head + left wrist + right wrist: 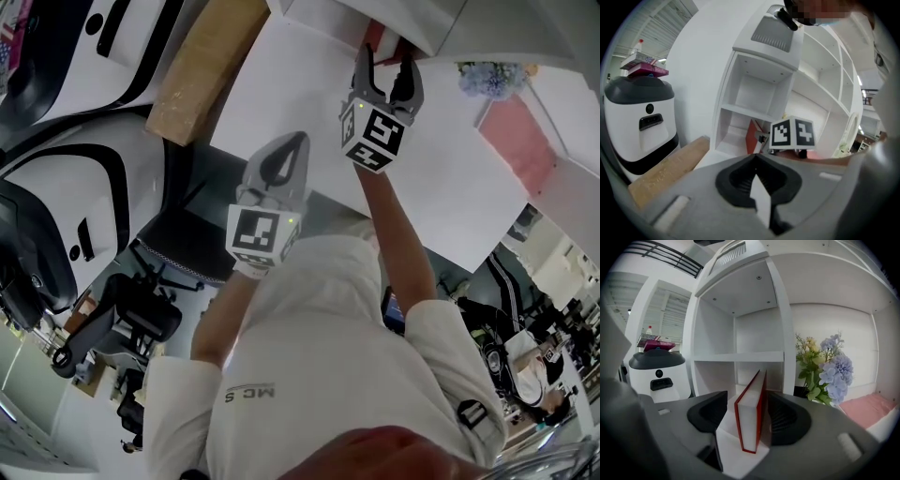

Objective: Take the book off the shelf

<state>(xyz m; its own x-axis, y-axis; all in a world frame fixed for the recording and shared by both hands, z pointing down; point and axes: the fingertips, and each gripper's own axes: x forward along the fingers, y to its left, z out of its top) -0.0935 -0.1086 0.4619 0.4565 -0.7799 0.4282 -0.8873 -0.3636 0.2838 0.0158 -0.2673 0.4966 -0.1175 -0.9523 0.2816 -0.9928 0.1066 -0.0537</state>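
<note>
A red-covered book (750, 413) with white pages stands tilted on the white shelf (740, 356). It sits between the jaws of my right gripper (749, 399). Those jaws stand wide: the book's right cover lies along the right jaw, and a gap shows on its left. From the head view the right gripper (386, 58) reaches up to the book (380, 39) at the shelf's edge (319, 14). My left gripper (298, 139) hangs lower and to the left, shut with nothing in it. In the left gripper view, its jaws (755, 157) meet in front of the book (752, 136).
A vase of blue and yellow flowers (829, 371) stands in the compartment to the right, over a pink pad (872, 406). A white-and-black machine (640, 122) stands left of the shelf, with a wooden board (665, 171) between them. A person's arm and shirt fill the lower head view.
</note>
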